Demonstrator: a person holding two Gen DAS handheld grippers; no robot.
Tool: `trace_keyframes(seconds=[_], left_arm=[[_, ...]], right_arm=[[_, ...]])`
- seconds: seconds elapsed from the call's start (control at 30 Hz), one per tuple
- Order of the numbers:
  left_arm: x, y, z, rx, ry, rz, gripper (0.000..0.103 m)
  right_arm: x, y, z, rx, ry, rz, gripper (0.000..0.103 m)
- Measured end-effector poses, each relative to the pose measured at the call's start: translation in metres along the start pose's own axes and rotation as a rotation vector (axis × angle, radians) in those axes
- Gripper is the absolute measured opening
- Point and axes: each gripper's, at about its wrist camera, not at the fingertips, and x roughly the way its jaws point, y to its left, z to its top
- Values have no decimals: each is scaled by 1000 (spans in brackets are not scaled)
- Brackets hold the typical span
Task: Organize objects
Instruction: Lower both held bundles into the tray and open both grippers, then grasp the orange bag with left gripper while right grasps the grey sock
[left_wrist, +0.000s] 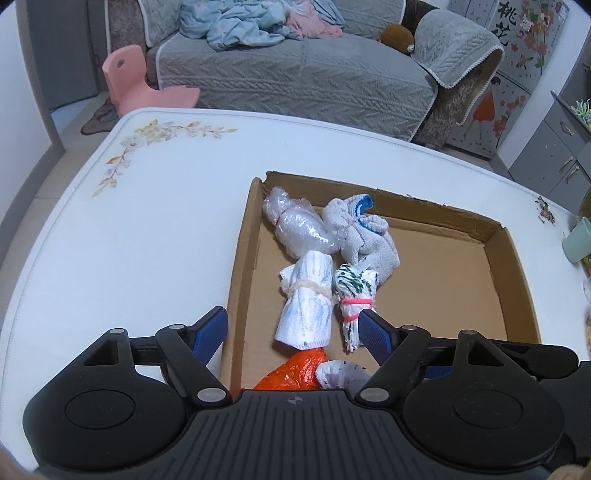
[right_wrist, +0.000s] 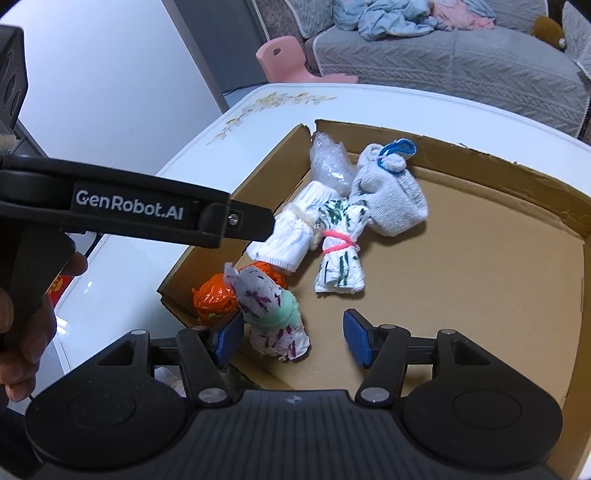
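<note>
inside the cardboard tray (right_wrist: 480, 277) on the white table (left_wrist: 129, 221) lie six tied bundles. nearest the right gripper (right_wrist: 291, 338), the purple-flecked bundle (right_wrist: 273, 314) stands between its spread jaws, touching the left pad. the left gripper (left_wrist: 293, 328) hovers with jaws spread, gripping nothing, over the white roll (left_wrist: 306, 302) and green-striped bundle (left_wrist: 351, 295).

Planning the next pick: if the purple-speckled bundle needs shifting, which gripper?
Right gripper: the purple-speckled bundle sits between its open fingers. The left gripper hangs over the other rolls.
</note>
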Motion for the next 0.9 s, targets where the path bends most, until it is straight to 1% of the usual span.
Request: trace_keyframes(seconds=[0.1, 0.2, 0.3, 0.43, 0.5, 0.53, 0.57, 0.63, 0.73, 0.8, 0.83, 0.9], left_arm=[[-17, 0, -4, 10, -23, -8, 82], [-38, 0, -12, 56, -49, -12, 86], [-59, 4, -25, 91, -49, -11, 87], [-89, 16, -63, 78, -14, -5, 89], [-100, 21, -91, 68, 4, 29, 92], [-102, 24, -105, 55, 21, 42, 92], [-103, 26, -119, 36, 36, 54, 92], [-100, 28, -144, -4, 67, 69, 92], [-89, 29, -171, -39, 134, 72, 90], [-80, 30, -181, -57, 158, 67, 89], [-76, 31, -185, -60, 164, 73, 87], [-73, 30, -187, -43, 156, 100, 86]], right_arm=[[-15, 3, -1, -29, -10, -3, 57], [-38, 6, -6, -50, -36, -7, 59], [-66, 8, -17, -58, -72, -19, 61], [-105, 12, -35, -99, -122, -82, 73], [-126, 13, -48, -118, -156, -120, 86], [-136, 12, -56, -116, -165, -137, 88], [-142, 11, -63, -109, -162, -152, 88], [-152, 8, -87, -100, -133, -171, 88], [-151, 4, -126, -84, -32, -176, 88], [-141, 4, -143, -79, 58, -172, 87], [-135, 6, -148, -94, 88, -179, 87], [-121, 9, -153, -130, 130, -220, 87]])
